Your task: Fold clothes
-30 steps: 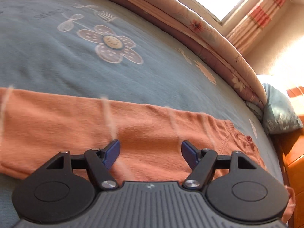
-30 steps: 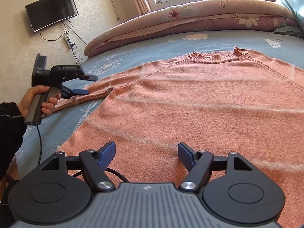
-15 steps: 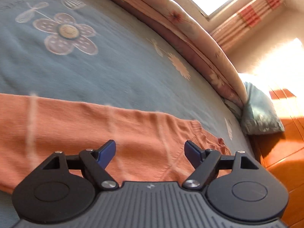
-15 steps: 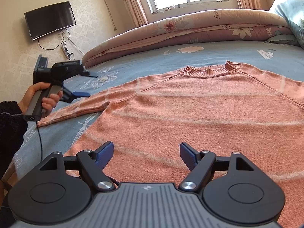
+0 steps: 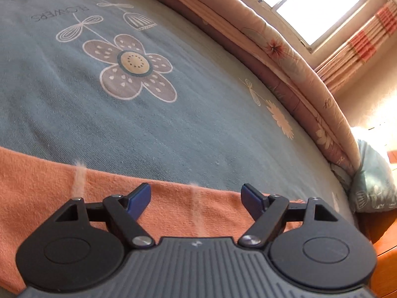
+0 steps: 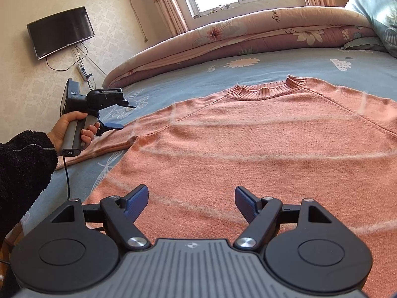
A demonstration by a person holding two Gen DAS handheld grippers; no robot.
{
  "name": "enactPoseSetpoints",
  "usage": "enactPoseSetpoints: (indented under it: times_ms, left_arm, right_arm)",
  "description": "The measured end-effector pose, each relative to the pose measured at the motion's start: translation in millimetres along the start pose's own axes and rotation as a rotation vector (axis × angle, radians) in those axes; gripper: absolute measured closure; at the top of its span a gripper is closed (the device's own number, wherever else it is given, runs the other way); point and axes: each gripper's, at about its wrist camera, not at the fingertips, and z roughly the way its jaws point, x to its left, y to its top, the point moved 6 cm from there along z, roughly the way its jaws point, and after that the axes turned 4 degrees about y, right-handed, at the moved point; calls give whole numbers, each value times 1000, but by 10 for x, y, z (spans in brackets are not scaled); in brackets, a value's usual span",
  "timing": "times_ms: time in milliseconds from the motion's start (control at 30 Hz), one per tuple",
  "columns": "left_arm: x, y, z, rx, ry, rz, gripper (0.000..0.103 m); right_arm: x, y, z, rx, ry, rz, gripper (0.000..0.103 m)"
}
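The orange sweater [image 6: 248,149] lies flat on the blue bed [image 5: 173,129], neck toward the quilt [image 6: 248,39], sleeves stretched sideways. The left gripper [image 5: 196,195] over one sleeve has just been opening, nothing between. The right gripper [image 6: 191,198] gapes wide, empty, near the hem. The sheet reads "FLOWERS" [image 5: 59,13].

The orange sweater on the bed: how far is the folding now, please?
Done: the orange sweater lies spread flat, front up, on the blue sheet. In hand: the left gripper hovers open over the sleeve; the right gripper is open over the hem. Neither holds fabric. Left: every fold; both sleeves and the body are unfolded.
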Motion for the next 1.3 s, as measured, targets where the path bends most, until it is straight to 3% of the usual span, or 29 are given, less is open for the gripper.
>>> enactPoseSetpoints:
  times_ms: [167, 267, 333, 467, 667, 767, 933, 1033, 1167, 1233, 1300]
  left_arm:
    - [-747, -388, 263, 163, -210, 156, 20]
    - [-933, -647, 514, 248, -160, 283, 20]
    - [-957, -680, 573, 226, -158, 325, 20]
    - [-894, -475, 664, 187, -130, 256, 20]
    - [-824, -111, 865, 98, 1, 232, 20]
    - [-838, -21, 871, 53, 132, 243, 20]
    - [-1081, -91, 633, -7, 160, 337, 20]
    - [-1247, -258, 580, 31, 254, 413, 20]
    - [-1331, -495, 701, 112, 437, 474, 20]
    - [-1317, -561, 781, 119, 500, 480, 20]
    - [-1262, -577, 859, 132, 517, 438, 20]
  right_arm:
    - [46, -19, 24, 7, 0, -17, 22]
    - [61, -33, 41, 15, -25, -48, 22]
    - [55, -37, 35, 15, -34, -64, 22]
    - [-8, -60, 53, 29, -18, -40, 22]
    - [-85, -119, 114, 56, -16, -8, 22]
    - [-102, -126, 115, 56, -15, 1, 22]
    - [-111, -121, 93, 51, -13, 10, 21]
    - [-110, -118, 98, 49, -15, 15, 21]
    - [-86, -110, 105, 49, -16, 6, 21]
    - [-76, -108, 101, 49, -12, 5, 21]
    - [-73, -99, 86, 45, -12, 4, 20]
